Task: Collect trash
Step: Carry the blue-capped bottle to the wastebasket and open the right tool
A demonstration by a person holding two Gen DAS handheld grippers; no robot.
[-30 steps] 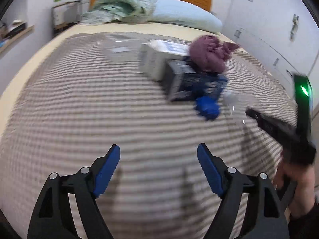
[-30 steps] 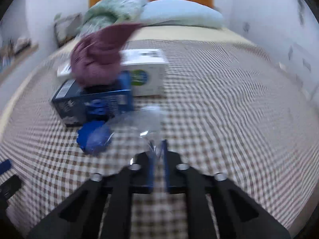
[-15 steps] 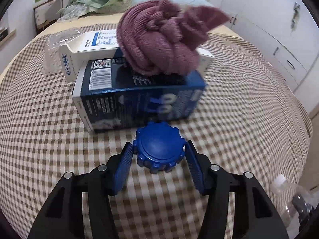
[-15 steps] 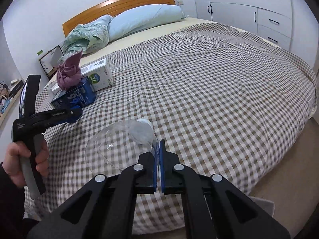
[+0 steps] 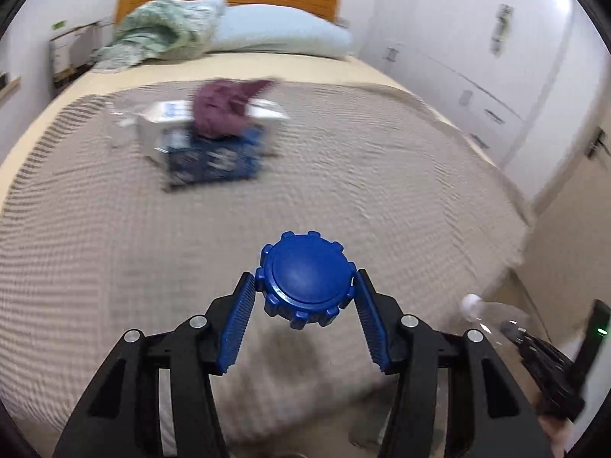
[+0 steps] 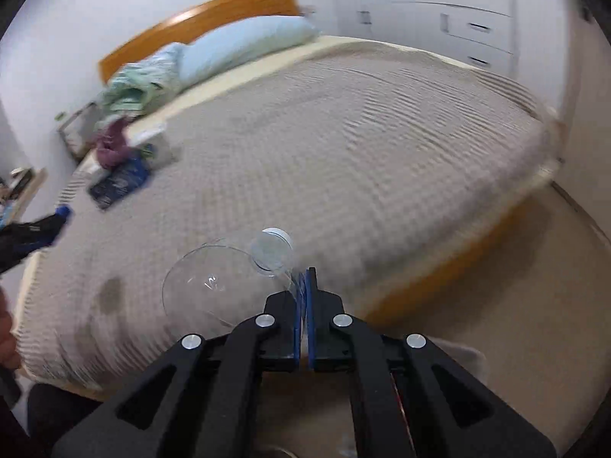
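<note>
Left claw [image 5: 305, 301] clamped across blue ribbed lid [image 5: 305, 280], right claw [image 6: 304, 297] pinched shut on clear plastic bottle [image 6: 229, 278], both lifted clear of bed [image 5: 343, 175], presumably for binning.

No text I can read from here, printing on the white box [image 5: 160, 112] and the dark blue box [image 5: 214, 160] far on the bed [image 5: 382, 191] smeared by motion blur, brand and numbers illegible in both views
</note>
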